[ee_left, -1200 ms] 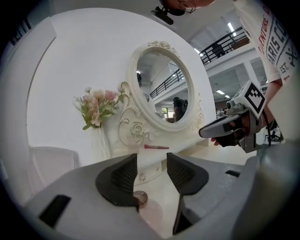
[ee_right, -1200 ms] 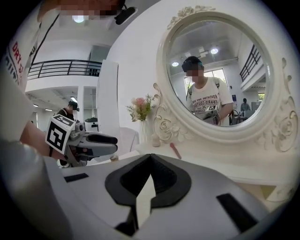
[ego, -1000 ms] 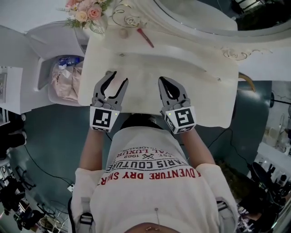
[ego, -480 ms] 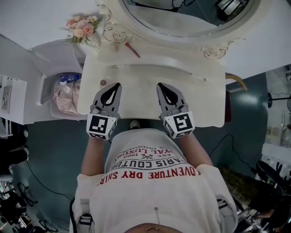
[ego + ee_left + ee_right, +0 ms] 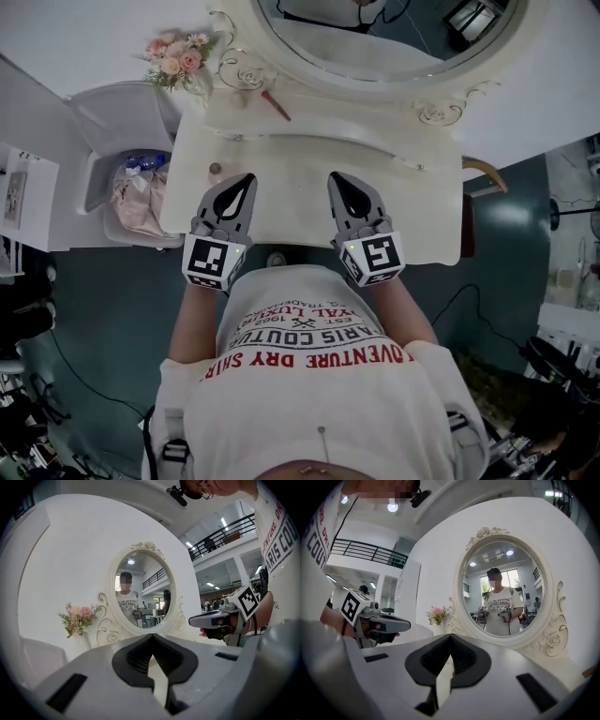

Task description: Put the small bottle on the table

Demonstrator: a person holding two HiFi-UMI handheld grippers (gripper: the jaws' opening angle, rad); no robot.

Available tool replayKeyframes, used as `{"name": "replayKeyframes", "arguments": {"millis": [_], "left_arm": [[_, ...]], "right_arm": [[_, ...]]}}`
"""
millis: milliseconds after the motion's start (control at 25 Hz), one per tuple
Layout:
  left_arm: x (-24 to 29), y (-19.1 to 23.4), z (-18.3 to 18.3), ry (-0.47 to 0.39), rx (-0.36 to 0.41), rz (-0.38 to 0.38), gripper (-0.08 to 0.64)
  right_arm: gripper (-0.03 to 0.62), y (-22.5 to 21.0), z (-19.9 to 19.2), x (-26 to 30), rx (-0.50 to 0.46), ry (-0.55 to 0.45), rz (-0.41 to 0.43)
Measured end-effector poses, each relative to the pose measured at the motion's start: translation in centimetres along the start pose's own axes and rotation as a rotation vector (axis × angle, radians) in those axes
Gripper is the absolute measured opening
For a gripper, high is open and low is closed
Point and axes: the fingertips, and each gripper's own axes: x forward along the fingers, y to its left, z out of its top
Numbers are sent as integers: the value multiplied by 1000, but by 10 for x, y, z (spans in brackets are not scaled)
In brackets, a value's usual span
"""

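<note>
The small bottle shows from above as a small brownish round top. It stands on the cream dressing table near its left edge. My left gripper hovers just right of the bottle, apart from it, and is shut with nothing between its fingers. My right gripper is level with it over the table's front middle, also shut and empty. In the left gripper view the jaws meet at the tips. The right gripper view shows the same for its jaws. Neither gripper view shows the bottle.
An oval mirror in an ornate frame backs the table. A flower bunch stands at the back left, and a red stick lies near it. A bin with bagged things sits left of the table, below it.
The left gripper's jaws stood wide apart a second ago and are now shut and empty. The small bottle now stands free to their left. The right gripper has barely moved.
</note>
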Motion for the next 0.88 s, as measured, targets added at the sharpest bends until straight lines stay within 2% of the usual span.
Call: {"name": "replayKeyframes", "arguments": {"millis": [240,440,880], "left_arm": [[-4,7,4,-15,-16,17,8],[-2,11,0,7,-18,23,8],[8,11,-11,36,-10,-23,8]], "right_arm": [[-2,-2,0,-4,-3,1,-23],[-2,-3,-3,-2,5,7,-28],[-2,-5,-7,9,6,8,-39]]}}
